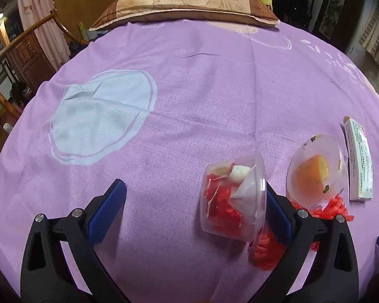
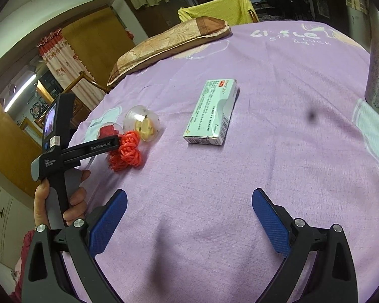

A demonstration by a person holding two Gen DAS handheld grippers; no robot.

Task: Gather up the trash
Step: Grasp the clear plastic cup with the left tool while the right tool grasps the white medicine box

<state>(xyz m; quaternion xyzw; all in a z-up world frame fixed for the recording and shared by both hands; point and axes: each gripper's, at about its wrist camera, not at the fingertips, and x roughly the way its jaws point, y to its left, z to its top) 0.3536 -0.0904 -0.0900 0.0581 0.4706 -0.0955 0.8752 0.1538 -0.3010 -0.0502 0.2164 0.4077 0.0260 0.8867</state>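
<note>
Up close first: left gripper (image 1: 193, 186) spread wide, nothing clamped, with a clear cup (image 1: 233, 197) tipped on its side and leaning against the right-hand blue pad (image 1: 278, 217). Looks lined up for a squeeze, judging by the angle. Right gripper (image 2: 189, 194) just as wide apart, hovering over bare sheet, holding nothing, probably on standby while the other side works.

Now biggest down:

- Purple bedsheet (image 1: 189, 88) covering the whole bed, serving as the work surface. Soft, so expect wobble.
- Pillow (image 1: 184, 7) way off at the far end, out of the action.
- Flat medicine box (image 2: 211, 112) lying label-up, apart from the cups and nearer the right gripper.
- Tipped cup already stuffed with red and white scraps, so apparently acting as the trash holder.
- Second clear cup (image 1: 315, 169) just beside it, also on its side, something orange inside.
- Red mesh netting (image 2: 126, 149) bunched loose beside both cups, partly under the left gripper's finger. Not yet collected.

Can't tell what the orange bit actually is.
</note>
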